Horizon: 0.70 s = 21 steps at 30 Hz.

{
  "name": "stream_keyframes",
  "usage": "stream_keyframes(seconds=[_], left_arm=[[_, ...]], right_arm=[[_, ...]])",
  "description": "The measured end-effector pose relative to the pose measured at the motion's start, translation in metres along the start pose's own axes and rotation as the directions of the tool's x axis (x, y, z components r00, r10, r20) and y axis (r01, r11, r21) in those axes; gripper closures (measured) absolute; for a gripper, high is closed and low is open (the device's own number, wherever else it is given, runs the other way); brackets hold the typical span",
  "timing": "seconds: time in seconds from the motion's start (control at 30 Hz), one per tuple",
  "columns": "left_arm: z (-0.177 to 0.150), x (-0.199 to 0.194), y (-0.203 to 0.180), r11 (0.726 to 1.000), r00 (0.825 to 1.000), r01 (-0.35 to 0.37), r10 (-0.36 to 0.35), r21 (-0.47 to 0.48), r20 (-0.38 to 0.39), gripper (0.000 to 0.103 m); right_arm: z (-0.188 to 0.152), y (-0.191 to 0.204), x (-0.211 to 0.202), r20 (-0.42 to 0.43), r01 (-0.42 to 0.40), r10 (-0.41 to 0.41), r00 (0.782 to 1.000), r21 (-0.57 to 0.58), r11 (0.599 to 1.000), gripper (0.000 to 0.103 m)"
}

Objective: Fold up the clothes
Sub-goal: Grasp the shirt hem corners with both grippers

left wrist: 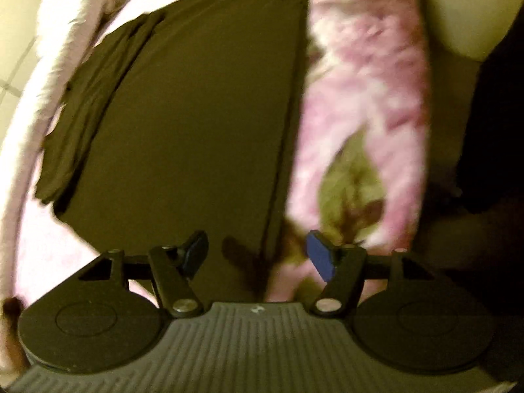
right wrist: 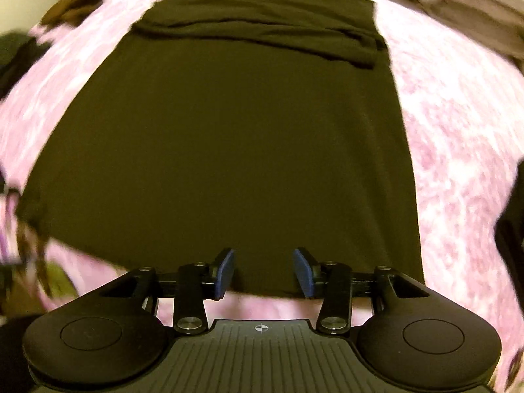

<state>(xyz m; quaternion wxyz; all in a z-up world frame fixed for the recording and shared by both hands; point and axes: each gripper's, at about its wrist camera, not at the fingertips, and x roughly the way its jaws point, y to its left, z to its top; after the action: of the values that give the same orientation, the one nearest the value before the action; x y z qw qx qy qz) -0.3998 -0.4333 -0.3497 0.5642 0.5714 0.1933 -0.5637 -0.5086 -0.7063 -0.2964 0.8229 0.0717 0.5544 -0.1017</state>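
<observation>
Dark shirt (right wrist: 229, 124), flat on pink bedspread (right wrist: 458, 163), sleeves folded in at far end; right claw (right wrist: 263, 273) spread over near hem, left claw (left wrist: 257, 255) spread at side edge: pinch both hem corners evenly, lift together.

Dark shirt (right wrist: 229, 124) flat on pink blanket (right wrist: 458, 170), sleeve folded across far end; right gripper (right wrist: 264, 270) wide apart over near hem, w/ nothing between.

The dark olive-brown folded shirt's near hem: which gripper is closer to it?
Right. The right gripper hovers open directly over the dark olive-brown folded shirt's hem; the left gripper sits open at its side edge.
</observation>
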Motion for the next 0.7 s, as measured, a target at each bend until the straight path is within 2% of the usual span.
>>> stream_keyframes(seconds=[0.1,0.2,0.23,0.27,0.3,0.4,0.43,0.57,0.67,0.7], left_arm=[[0.002,0.006,0.003,0.998,0.998,-0.059,0.058,-0.028,-0.029,0.03],[0.004,0.011,0.003,0.989,0.987,-0.149,0.148,-0.009,-0.061,0.031],[0.004,0.013,0.004,0.984,0.981,-0.177,0.177,-0.003,-0.075,0.033],[0.003,0.015,0.006,0.979,0.975,-0.205,0.205,0.005,-0.09,0.04],[0.002,0.017,0.008,0.973,0.968,-0.229,0.229,0.013,-0.106,0.053],[-0.001,0.027,0.009,0.963,0.954,-0.269,0.268,0.011,-0.13,0.057],[-0.001,0.028,0.008,0.961,0.952,-0.277,0.275,0.005,-0.133,0.059],[0.001,0.03,-0.003,0.959,0.949,-0.285,0.283,0.007,-0.141,0.086],[0.001,0.029,-0.007,0.958,0.948,-0.287,0.285,0.002,-0.142,0.092],[0.001,0.029,-0.008,0.958,0.948,-0.287,0.284,-0.003,-0.142,0.093]], right_arm=[[-0.026,-0.007,-0.004,0.063,0.02,-0.01,0.998,-0.17,0.985,0.058],[-0.052,-0.015,-0.007,0.114,0.09,-0.053,0.992,-0.349,0.933,0.058],[-0.062,-0.017,-0.006,0.131,0.114,-0.065,0.989,-0.409,0.906,0.057],[-0.073,-0.018,-0.004,0.147,0.137,-0.076,0.986,-0.466,0.874,0.057],[-0.084,-0.019,-0.003,0.164,0.16,-0.086,0.983,-0.521,0.839,0.057],[-0.115,-0.019,0.006,0.221,0.23,-0.107,0.969,-0.661,0.714,0.057],[-0.122,-0.016,0.01,0.25,0.257,-0.11,0.962,-0.689,0.678,0.057],[-0.136,-0.002,0.028,0.383,0.373,-0.104,0.918,-0.742,0.557,0.056],[-0.131,0.001,0.047,0.472,0.469,-0.125,0.873,-0.738,0.485,0.056],[-0.128,-0.001,0.052,0.484,0.486,-0.136,0.864,-0.735,0.472,0.056]])
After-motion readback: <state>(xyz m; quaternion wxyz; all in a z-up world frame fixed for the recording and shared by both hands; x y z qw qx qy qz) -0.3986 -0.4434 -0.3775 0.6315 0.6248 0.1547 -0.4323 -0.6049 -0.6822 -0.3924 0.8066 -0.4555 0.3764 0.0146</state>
